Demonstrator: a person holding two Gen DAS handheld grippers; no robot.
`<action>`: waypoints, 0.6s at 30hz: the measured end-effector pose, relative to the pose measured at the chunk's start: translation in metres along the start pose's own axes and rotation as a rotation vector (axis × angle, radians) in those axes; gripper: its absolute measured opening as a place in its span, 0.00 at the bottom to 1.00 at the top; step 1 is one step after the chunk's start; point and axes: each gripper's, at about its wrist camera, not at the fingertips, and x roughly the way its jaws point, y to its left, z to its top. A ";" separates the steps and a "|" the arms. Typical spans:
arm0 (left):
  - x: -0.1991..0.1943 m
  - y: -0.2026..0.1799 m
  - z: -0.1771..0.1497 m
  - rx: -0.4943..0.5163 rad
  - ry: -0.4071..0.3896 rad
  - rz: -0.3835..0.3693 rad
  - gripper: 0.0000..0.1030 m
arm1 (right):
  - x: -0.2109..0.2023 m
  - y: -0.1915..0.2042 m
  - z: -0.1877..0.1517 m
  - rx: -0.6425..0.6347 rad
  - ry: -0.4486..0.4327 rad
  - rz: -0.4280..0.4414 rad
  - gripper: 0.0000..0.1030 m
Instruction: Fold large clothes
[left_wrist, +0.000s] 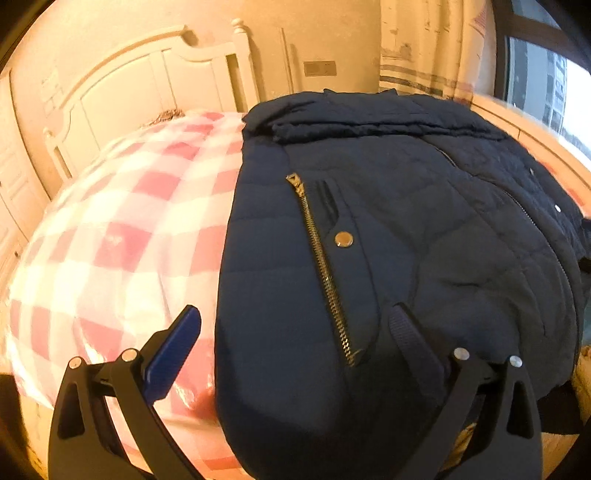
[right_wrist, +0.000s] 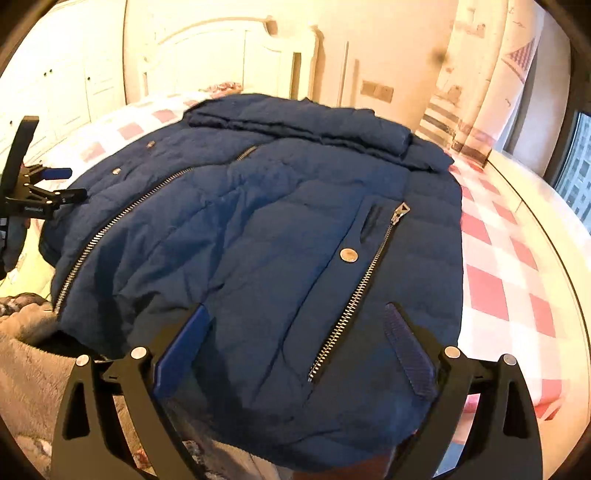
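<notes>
Now: navy jacket (right_wrist: 258, 236) spread front-up on the bed, both grippers at its near hem.

Left gripper (left_wrist: 295, 332) spread wide, one blue finger (left_wrist: 173, 354) over the pink-checked bedcover (left_wrist: 122, 236), the other over the jacket's left edge; nothing held. Right gripper (right_wrist: 299, 339) also spread wide above the hem, straddling the slanted pocket zip (right_wrist: 354, 295); nothing between its fingers. Main zip (right_wrist: 147, 199) runs diagonally, closed. Collar end lies toward the white headboard (right_wrist: 229, 55). Curtain (right_wrist: 491, 85) and window to the right.
</notes>
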 end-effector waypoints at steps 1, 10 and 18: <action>0.003 0.002 -0.003 -0.012 0.014 -0.016 0.98 | 0.008 -0.002 -0.004 0.016 0.021 0.006 0.89; -0.014 0.020 -0.013 -0.061 -0.016 -0.030 0.98 | -0.020 -0.011 -0.012 0.066 -0.002 -0.038 0.90; -0.049 0.056 -0.048 -0.118 -0.038 -0.065 0.98 | -0.048 -0.052 -0.083 0.317 0.009 0.052 0.90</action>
